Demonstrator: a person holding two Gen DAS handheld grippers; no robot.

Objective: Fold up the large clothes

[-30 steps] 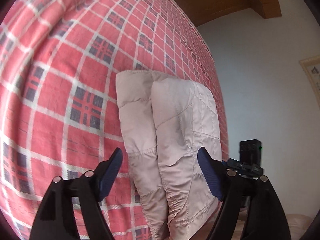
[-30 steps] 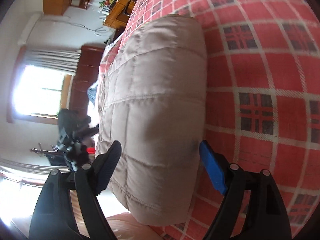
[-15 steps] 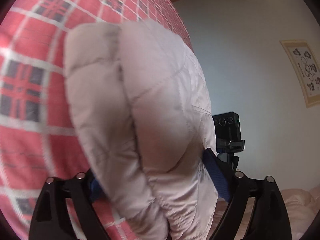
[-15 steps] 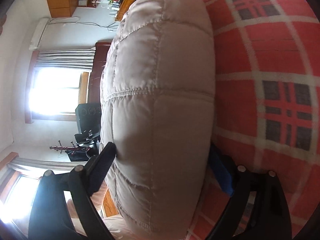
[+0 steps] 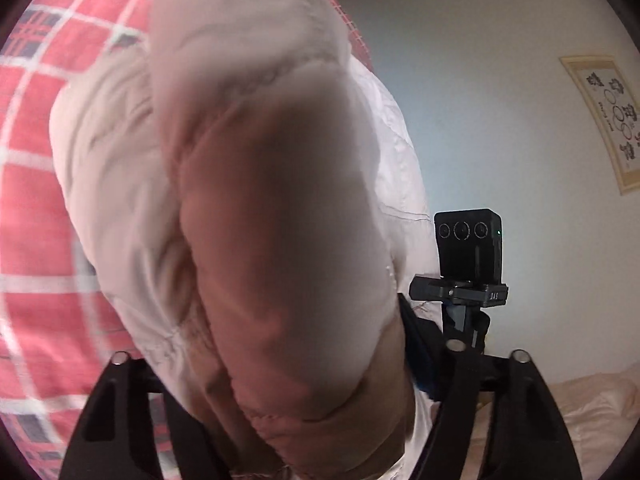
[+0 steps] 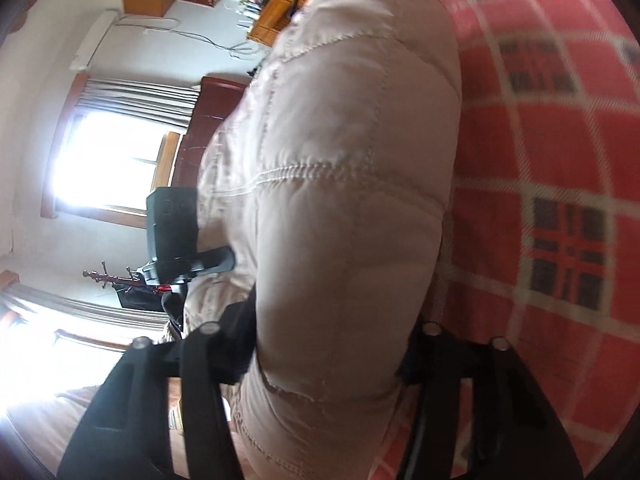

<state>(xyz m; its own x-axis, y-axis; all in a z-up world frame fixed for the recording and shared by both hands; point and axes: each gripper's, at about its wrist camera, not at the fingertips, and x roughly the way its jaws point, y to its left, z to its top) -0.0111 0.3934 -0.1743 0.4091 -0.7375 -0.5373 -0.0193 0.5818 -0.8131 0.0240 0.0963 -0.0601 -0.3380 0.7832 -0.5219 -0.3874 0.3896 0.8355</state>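
Your left gripper [image 5: 280,364] has the folded quilted coat [image 5: 248,184] bulging between its two fingers; the pale padded roll fills the centre of the left wrist view from the bottom edge up to the top. The blue pad of the right-hand finger [image 5: 418,356] shows only as a sliver at lower right, pressed against the fabric, and the other finger's tip is buried under it. I judge that side clamped on the coat.

Your right gripper [image 6: 328,344] meets the same coat [image 6: 344,184] from its other end. Here the bundle runs from the bottom centre toward the upper centre of the frame, so its long axis lies straight ahead along the fingers, not across them. Both fingertips are hidden behind the padding, the fabric swelling out over them, so this one too looks closed on the coat.

The coat lies on the red plaid bedspread [image 6: 560,200], which fills the right of the right wrist view and the left of the left wrist view. A black camera on a stand [image 5: 468,248] sits just beside the coat at right centre of the left view. Both hands are equally close, each at one end; the next move probably needs them to travel together.
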